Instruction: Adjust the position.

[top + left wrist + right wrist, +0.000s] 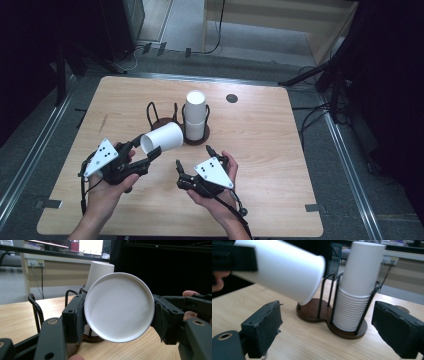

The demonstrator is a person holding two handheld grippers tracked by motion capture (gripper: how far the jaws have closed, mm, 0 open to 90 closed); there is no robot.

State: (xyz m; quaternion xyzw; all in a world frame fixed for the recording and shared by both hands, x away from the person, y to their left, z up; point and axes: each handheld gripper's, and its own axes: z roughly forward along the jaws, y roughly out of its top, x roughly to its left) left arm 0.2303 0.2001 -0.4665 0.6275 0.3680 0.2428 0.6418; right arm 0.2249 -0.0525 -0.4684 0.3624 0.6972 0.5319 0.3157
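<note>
My left gripper [142,148] is shut on the base end of a white paper cup [165,137] and holds it on its side above the table, mouth turned toward the holder. In the left gripper view the cup's round bottom [119,307] faces the camera between the jaws. A dark wire cup holder [197,140] stands mid-table. Its right bay carries a tall stack of white cups [195,117]; its left bay [161,117] is empty. My right gripper [193,156] hovers open in front of the holder, nothing between its pads [264,322]. The held cup [284,267] hangs above and left of it.
The wooden table [280,150] has a small dark round hole [231,98] behind the holder. Bare wood lies to the right and along the front edge. Dark stands and cables ring the table on the floor.
</note>
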